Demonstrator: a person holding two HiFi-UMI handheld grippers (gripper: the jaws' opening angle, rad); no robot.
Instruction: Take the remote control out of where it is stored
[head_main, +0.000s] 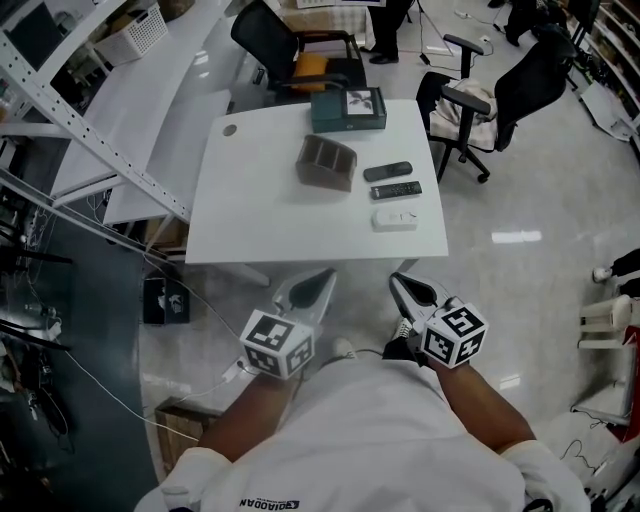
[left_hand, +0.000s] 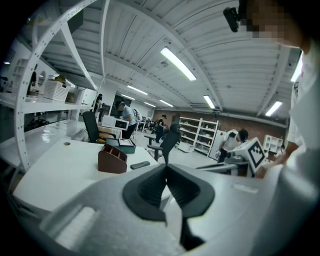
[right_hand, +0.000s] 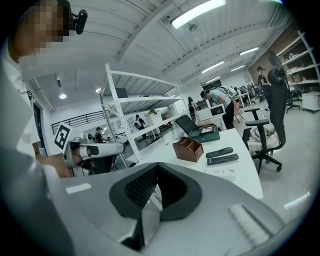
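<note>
Lower middle of the head view: the left gripper (head_main: 326, 276) has its jaws pressed together, nothing in them. Up on the white table (head_main: 250, 210) the brown holder (head_main: 326, 162) sits mid-frame. Just right of it are three remotes in a column (all flat on the tabletop): black remote (head_main: 387, 171), buttoned remote (head_main: 396, 190), white remote (head_main: 395, 218). The right gripper (head_main: 397, 281) is closed and empty too, below the table's near edge.
</note>
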